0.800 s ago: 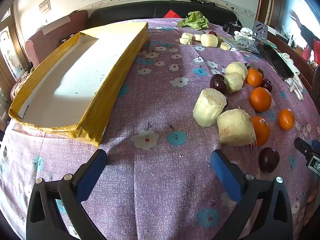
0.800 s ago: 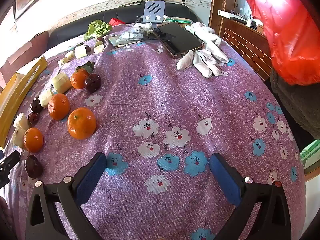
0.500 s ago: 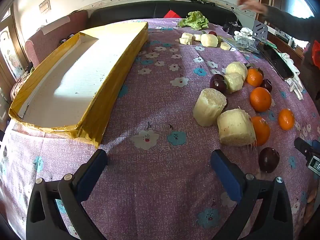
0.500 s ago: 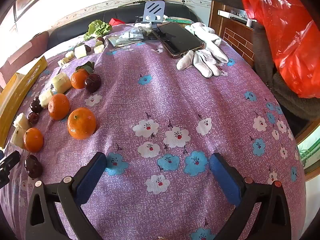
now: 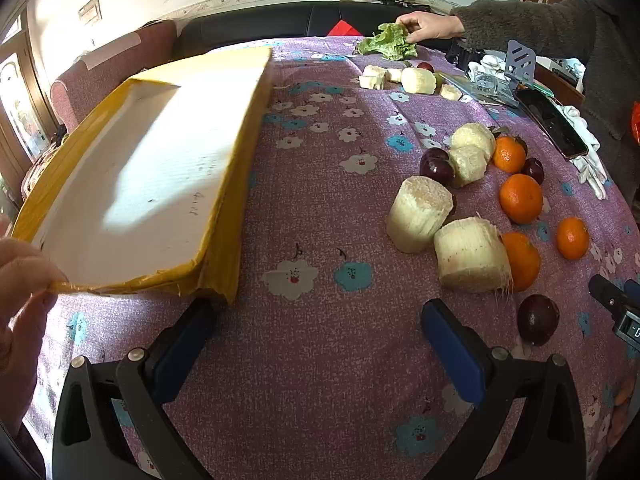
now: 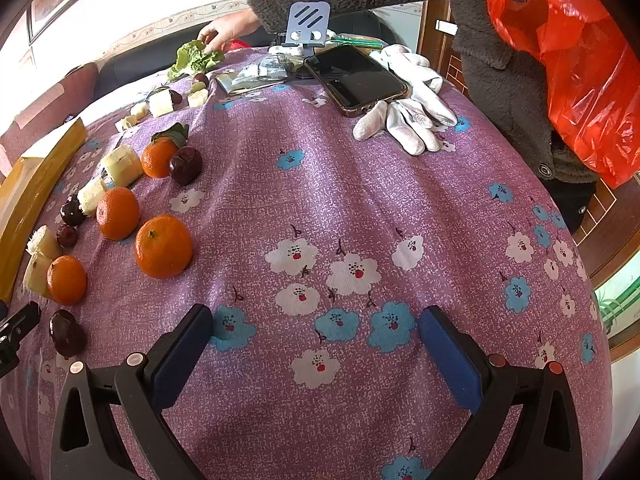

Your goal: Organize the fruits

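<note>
A long yellow box (image 5: 236, 184) with a white inside lies at the left of the flowered purple cloth. Pale sugarcane chunks (image 5: 420, 212), several oranges (image 5: 520, 198) and dark plums (image 5: 538, 320) are scattered to its right. In the right wrist view the same oranges (image 6: 163, 246), plums (image 6: 186, 165) and cane pieces (image 6: 122, 166) sit at the left. My left gripper (image 5: 316, 316) hovers open over bare cloth, its left finger near the box's front corner. My right gripper (image 6: 316, 320) is open over the flower print, holding nothing.
A person's hand (image 5: 426, 26) touches a lettuce leaf (image 5: 388, 42) at the far edge. Another hand (image 5: 20, 272) pinches the box's near left corner. A phone (image 6: 356, 78), white gloves (image 6: 408, 120), a phone stand (image 6: 308, 24) and a red bag (image 6: 580, 64) are at the right.
A sleeved arm has reached across to the lettuce. A hand has come in at the left and grips the box, whose near corner has shifted toward my left gripper. Both grippers stay put.
</note>
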The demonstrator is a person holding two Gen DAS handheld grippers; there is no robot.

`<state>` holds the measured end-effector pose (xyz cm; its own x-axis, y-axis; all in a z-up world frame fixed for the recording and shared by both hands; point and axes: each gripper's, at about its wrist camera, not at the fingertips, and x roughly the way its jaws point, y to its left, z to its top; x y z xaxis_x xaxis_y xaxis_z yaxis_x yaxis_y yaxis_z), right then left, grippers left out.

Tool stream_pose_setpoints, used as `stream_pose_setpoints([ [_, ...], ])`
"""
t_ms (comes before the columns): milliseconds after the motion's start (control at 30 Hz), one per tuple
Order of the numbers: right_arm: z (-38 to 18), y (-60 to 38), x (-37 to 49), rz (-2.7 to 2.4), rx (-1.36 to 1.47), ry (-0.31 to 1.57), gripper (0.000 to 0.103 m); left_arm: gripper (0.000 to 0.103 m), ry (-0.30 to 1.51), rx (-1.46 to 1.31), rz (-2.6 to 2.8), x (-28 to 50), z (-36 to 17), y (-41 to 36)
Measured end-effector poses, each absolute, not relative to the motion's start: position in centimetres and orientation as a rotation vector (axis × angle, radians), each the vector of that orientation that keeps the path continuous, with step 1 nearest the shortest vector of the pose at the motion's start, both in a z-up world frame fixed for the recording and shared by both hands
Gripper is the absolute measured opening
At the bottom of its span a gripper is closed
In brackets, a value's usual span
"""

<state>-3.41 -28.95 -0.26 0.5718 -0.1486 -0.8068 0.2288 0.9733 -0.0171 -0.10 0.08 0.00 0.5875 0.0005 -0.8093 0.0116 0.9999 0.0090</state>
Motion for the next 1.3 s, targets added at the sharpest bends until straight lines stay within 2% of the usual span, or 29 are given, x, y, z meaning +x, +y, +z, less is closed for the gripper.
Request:
stream_pose_setpoints([
  [1300,-0.3,-28.9,-3.2,-0.224,0.093,0.938,0.103,0.103,0.956,0.015,-0.013,-1.1,0.0,-0.1],
])
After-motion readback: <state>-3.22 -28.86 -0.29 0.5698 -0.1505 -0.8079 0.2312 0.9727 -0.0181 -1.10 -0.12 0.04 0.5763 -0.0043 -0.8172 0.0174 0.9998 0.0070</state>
